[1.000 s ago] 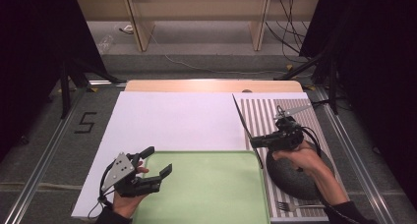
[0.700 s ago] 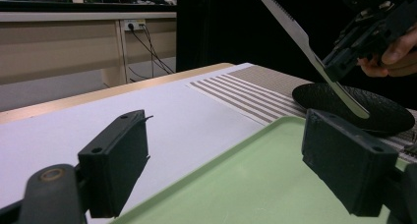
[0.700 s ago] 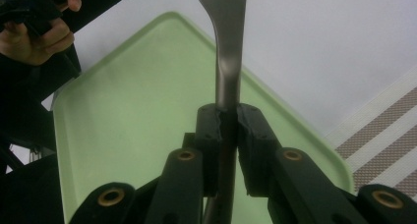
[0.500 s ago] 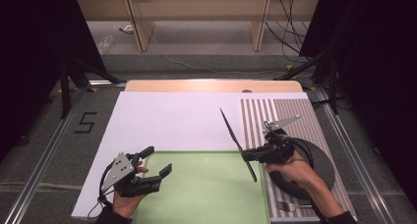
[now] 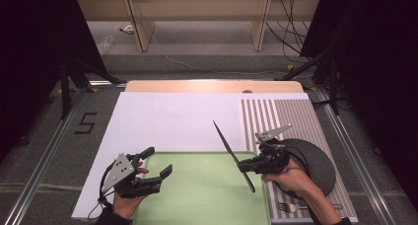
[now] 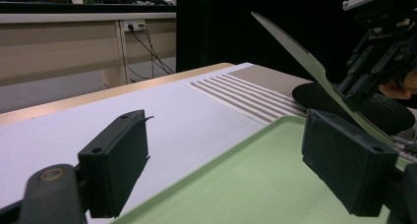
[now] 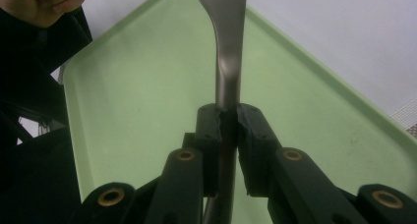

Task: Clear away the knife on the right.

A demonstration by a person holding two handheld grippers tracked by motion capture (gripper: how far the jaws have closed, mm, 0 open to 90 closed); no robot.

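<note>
Knife [image 5: 232, 155] clamped at its handle between the right gripper [image 5: 245, 167] jaws, blade tilted up — held above the right edge of the green tray [image 5: 207, 195]. Left gripper [image 5: 156, 163] jaws wide apart, empty — over the tray's left edge.

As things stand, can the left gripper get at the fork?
Probably not directly: the fork lies on the striped mat past the tray, and the right gripper, holding the knife, sits between it and the open left gripper.
</note>
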